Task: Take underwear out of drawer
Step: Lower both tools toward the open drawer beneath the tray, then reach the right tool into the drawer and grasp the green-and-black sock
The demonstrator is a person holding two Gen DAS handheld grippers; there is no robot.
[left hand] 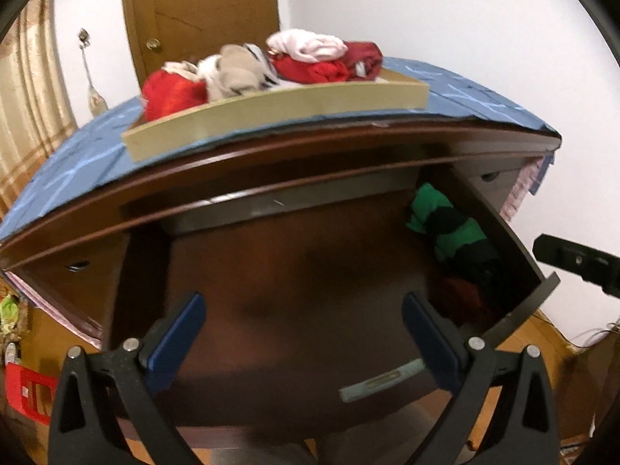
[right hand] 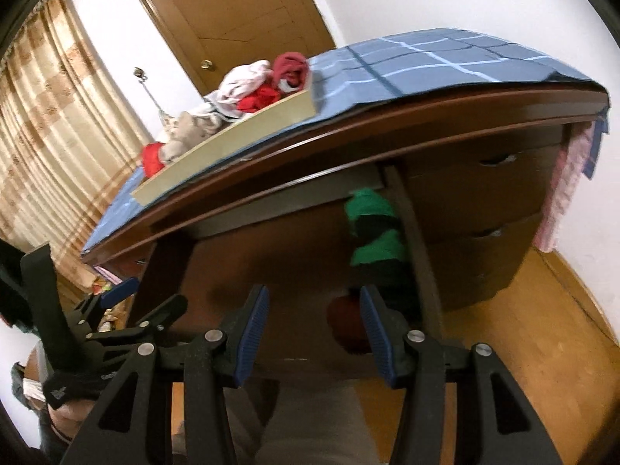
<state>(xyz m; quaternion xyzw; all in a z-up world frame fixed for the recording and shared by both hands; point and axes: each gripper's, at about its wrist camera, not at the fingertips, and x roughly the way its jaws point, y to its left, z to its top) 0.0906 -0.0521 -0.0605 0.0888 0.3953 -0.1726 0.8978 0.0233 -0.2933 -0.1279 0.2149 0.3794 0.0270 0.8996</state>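
Observation:
The dark wooden drawer [left hand: 294, 271] is pulled out under the desk top. Green and black underwear [left hand: 449, 228] and a dark red piece [left hand: 465, 302] lie along its right side; they also show in the right wrist view as the green and black underwear [right hand: 374, 232] and the dark red piece [right hand: 345, 321]. My left gripper [left hand: 302, 333] is open and empty over the drawer's bare bottom. My right gripper [right hand: 314, 329] is open and empty, just in front of the dark red piece.
A shallow beige tray [left hand: 279, 112] heaped with red, white and beige garments [left hand: 255, 66] stands on the blue checked cloth [left hand: 66, 170] on the desk. More closed drawers [right hand: 484, 209] are on the right. A door [right hand: 240, 15] and curtain [right hand: 42, 124] stand behind.

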